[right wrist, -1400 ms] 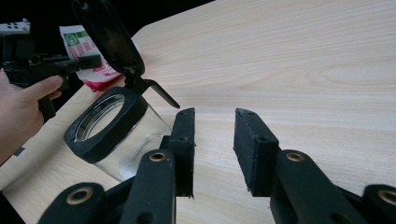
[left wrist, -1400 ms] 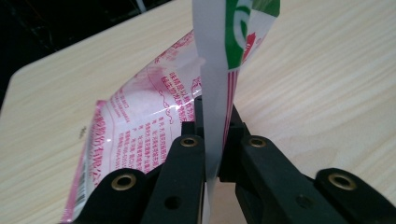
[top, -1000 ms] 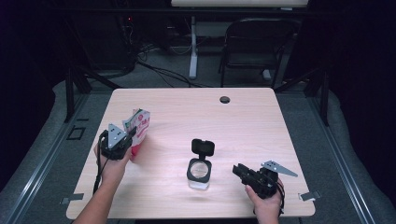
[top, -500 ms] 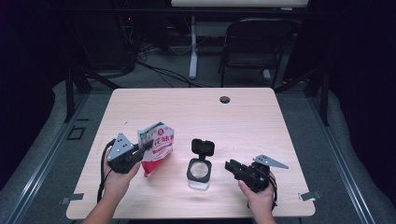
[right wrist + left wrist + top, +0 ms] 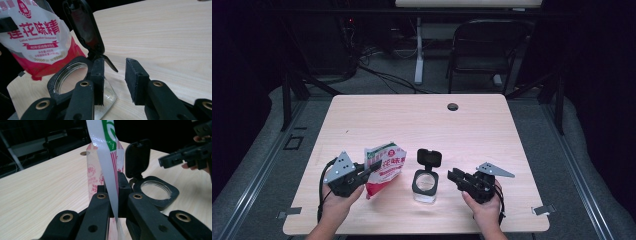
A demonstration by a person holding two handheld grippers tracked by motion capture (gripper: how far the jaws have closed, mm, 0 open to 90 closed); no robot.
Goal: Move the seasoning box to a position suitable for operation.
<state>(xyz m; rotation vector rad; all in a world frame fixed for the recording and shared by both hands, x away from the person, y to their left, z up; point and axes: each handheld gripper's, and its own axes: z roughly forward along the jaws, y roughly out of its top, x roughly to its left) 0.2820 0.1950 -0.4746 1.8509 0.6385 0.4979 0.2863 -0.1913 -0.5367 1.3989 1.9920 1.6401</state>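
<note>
A red and white seasoning bag hangs just above the table at the front left, tilted toward the jar. My left gripper is shut on the bag's thin edge, which runs up between its jaws. A clear square jar with a black collar stands at the front centre, its black flip lid raised. From the right, my right gripper points at the jar, open, nothing between its pads. Its left jaw lies next to the jar, with the lid and the bag behind.
The wooden table has a small round cable hole near its far edge. A dark chair and table legs stand beyond it. The near table edge lies close under both hands.
My left gripper has carried the bag toward the near edge and to the right, closer to the jar. The right gripper has edged left toward the jar.
</note>
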